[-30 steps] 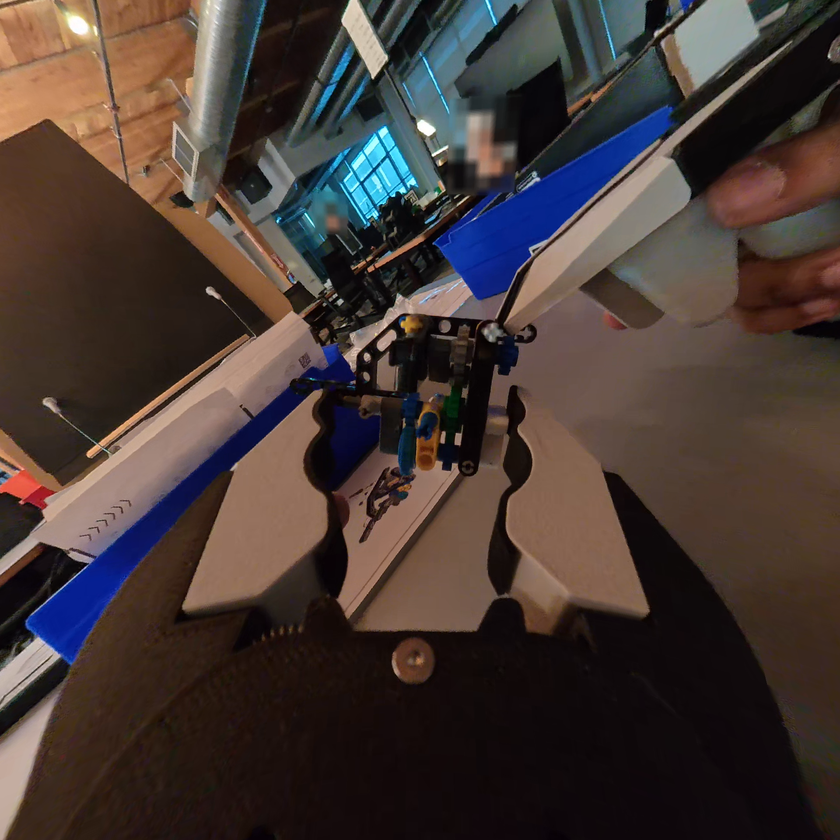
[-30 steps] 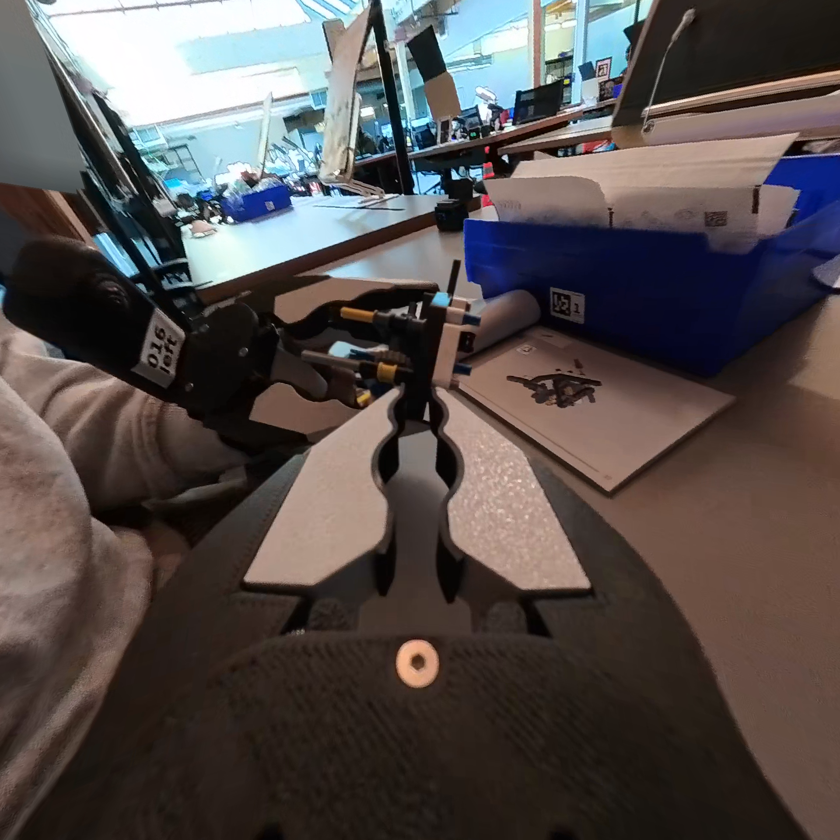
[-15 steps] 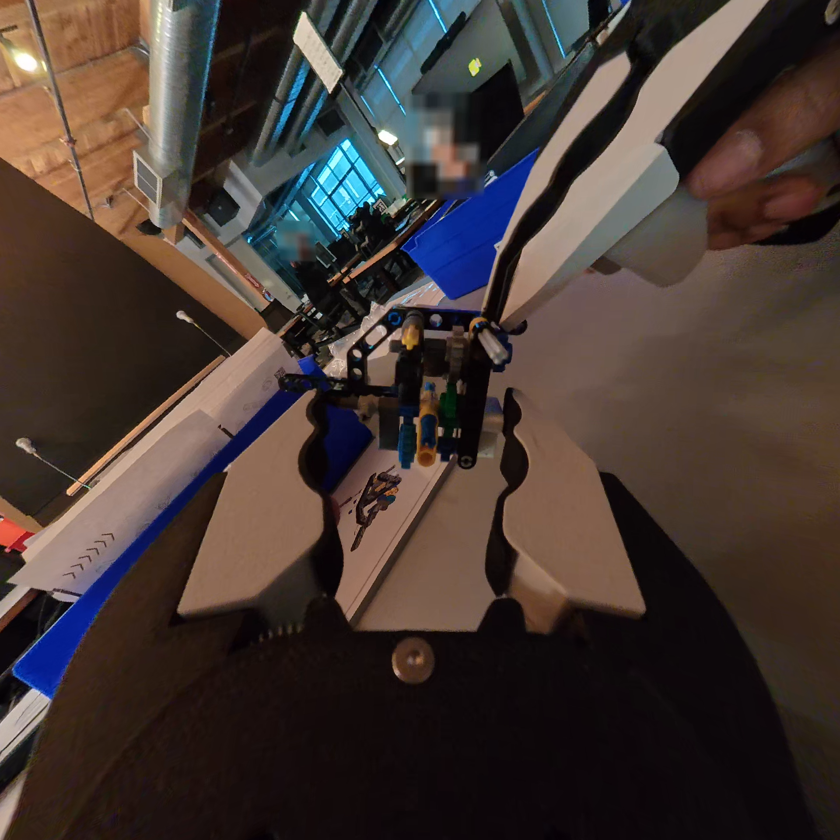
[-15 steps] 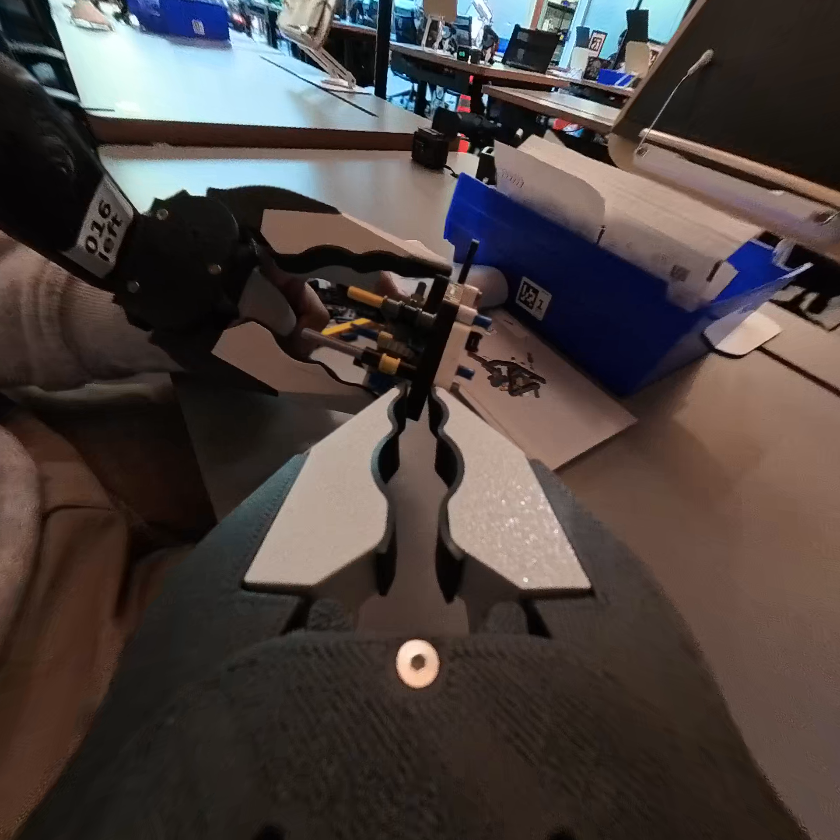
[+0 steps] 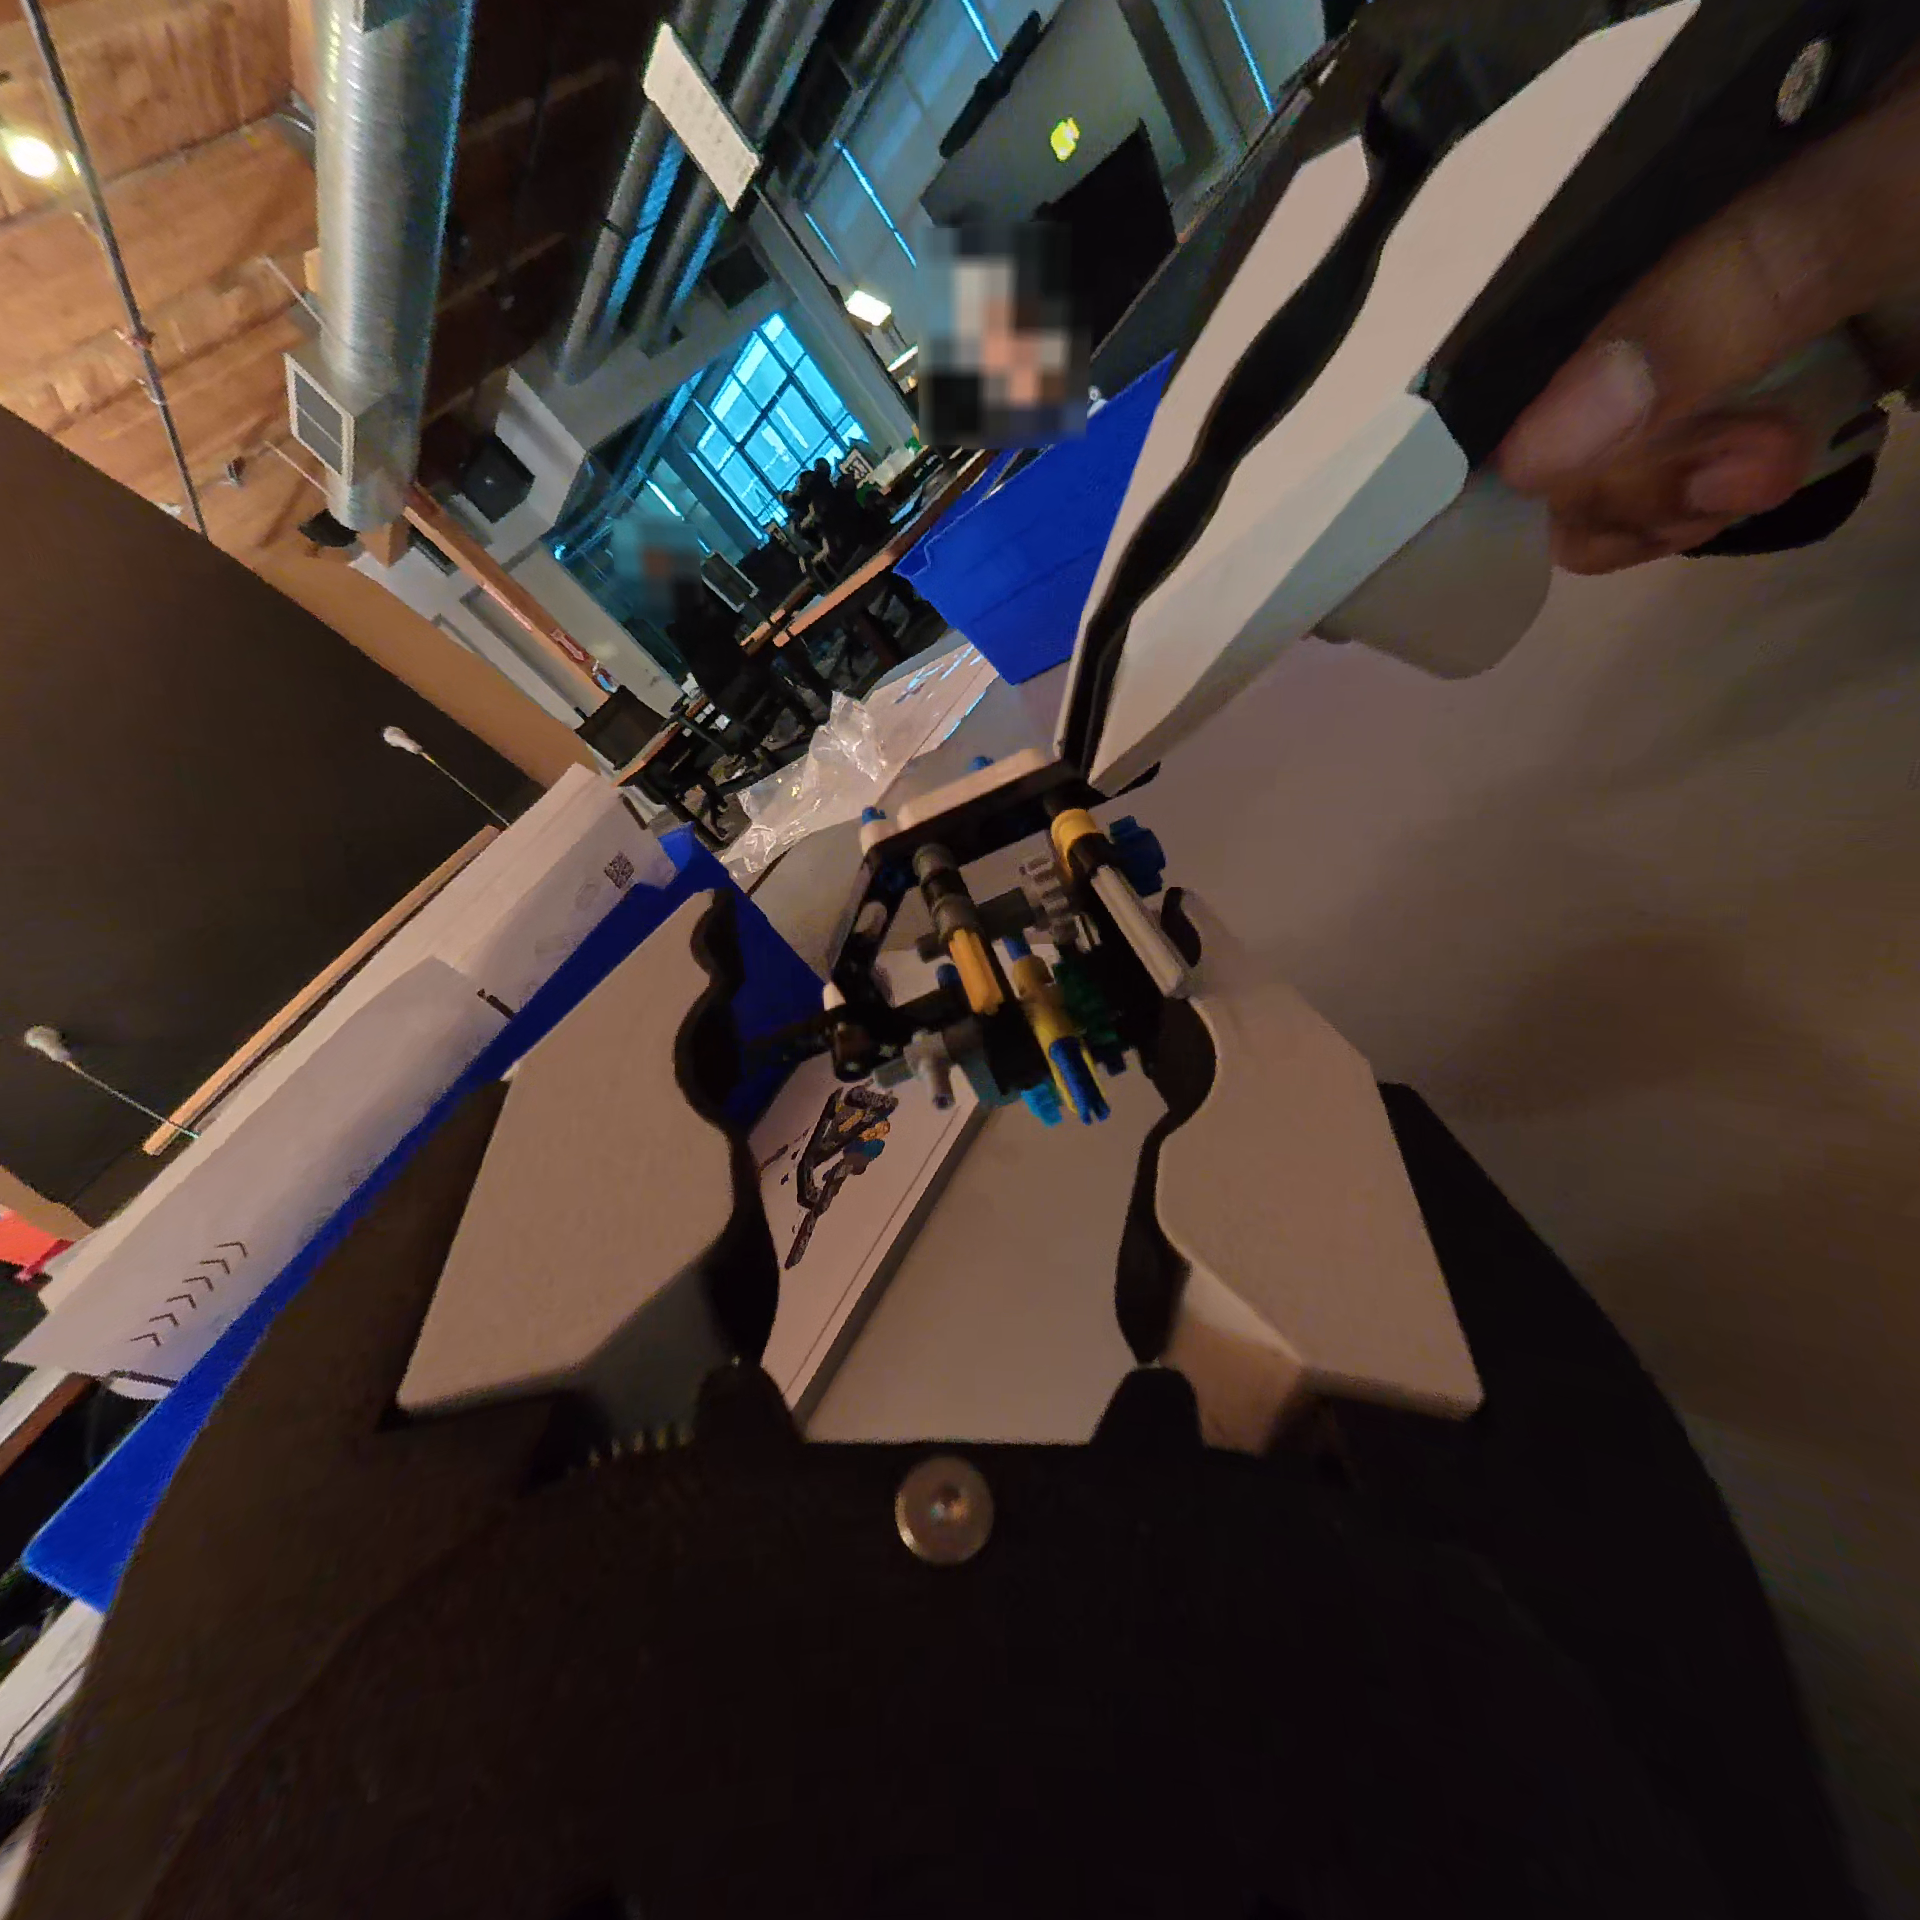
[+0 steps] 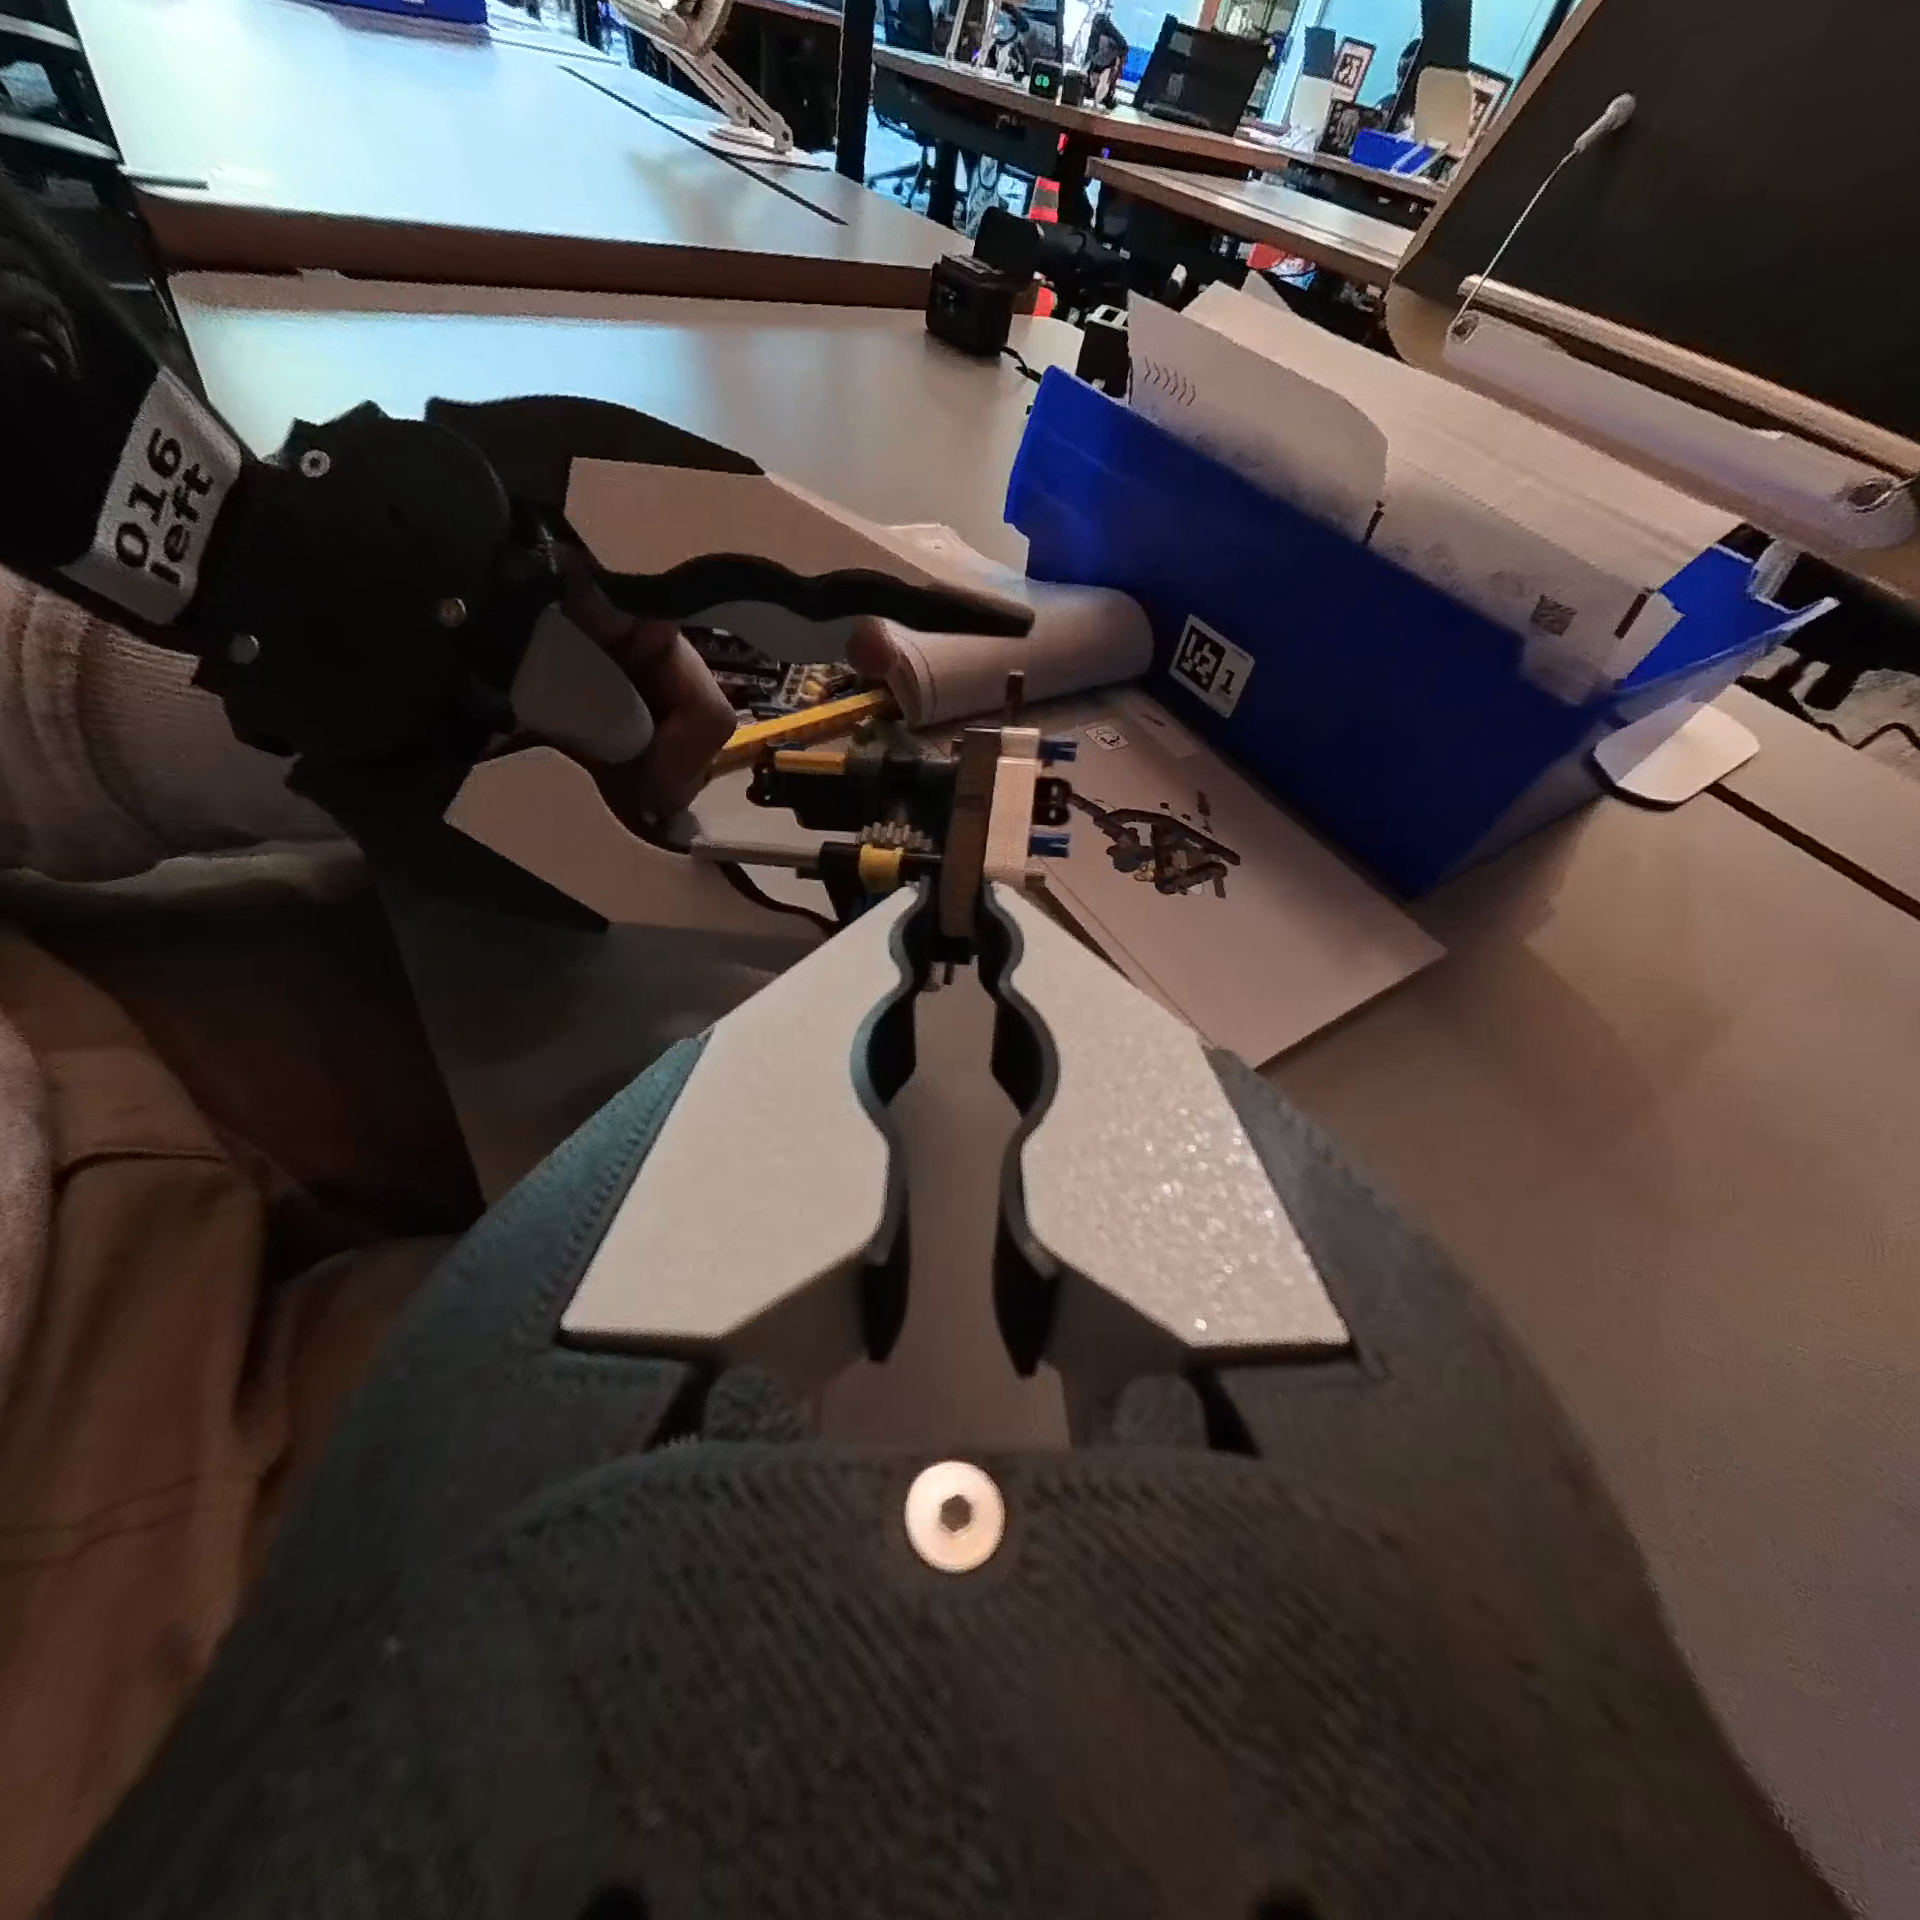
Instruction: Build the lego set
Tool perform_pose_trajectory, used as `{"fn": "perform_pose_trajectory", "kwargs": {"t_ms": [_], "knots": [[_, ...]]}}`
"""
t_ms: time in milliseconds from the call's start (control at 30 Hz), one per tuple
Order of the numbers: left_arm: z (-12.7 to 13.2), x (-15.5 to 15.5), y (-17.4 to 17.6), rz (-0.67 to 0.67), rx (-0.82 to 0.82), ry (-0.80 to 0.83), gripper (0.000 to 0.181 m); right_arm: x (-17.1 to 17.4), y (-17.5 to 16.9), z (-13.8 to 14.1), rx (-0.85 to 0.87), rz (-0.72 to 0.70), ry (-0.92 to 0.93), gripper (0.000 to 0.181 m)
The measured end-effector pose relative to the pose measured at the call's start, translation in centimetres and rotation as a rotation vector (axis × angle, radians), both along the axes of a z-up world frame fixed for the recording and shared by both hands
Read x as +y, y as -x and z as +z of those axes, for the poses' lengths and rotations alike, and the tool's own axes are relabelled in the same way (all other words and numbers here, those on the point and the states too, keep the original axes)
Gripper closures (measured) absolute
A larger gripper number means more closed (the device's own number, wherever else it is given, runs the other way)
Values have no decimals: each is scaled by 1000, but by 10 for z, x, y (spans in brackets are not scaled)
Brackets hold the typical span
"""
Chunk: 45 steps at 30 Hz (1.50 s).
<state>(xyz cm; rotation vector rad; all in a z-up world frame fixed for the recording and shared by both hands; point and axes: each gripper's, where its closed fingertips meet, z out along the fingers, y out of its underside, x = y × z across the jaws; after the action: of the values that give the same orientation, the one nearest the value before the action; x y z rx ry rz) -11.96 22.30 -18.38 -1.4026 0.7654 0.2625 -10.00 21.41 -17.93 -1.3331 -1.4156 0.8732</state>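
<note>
Pinching the black frame of the half-built lego model (image 6: 935, 800) at the frame's middle, the right gripper (image 6: 951, 914) has its jaws pressed onto it, while the left gripper (image 5: 940, 1029) has its jaws spread around the model's other end, contact unclear. Gears, axles and pins are already fitted; more seems left. Beyond lie the instruction booklet (image 6: 1226, 914) on the table (image 6: 1621, 1195) and, upper right, a blue bin (image 6: 1351, 665)
</note>
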Motion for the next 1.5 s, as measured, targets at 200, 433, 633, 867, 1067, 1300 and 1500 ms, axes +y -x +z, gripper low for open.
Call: {"fn": "perform_pose_trajectory", "kwargs": {"t_ms": [200,433,633,867,1067,1300,1500], "knots": [[-5,1,-1,-21,2,44,95,5,-3,-5,-7,-6,38,175],[-25,-1,-3,-74,46,203,86,12,-7,-25,-91,-14,117,175],[-45,-19,-2,-197,19,454,80,14,-16,-32,-134,5,144,175],[-39,-23,20,-278,-56,600,91,9,-28,-29,-139,130,187,175],[-48,-8,15,-408,54,668,99,1,-35,-33,-156,243,260,175],[-59,-7,3,-540,139,725,123,1,-35,-35,-147,267,291,175],[-59,-13,-1,-601,110,762,143,-1,-35,-35,-151,281,293,175]]}}
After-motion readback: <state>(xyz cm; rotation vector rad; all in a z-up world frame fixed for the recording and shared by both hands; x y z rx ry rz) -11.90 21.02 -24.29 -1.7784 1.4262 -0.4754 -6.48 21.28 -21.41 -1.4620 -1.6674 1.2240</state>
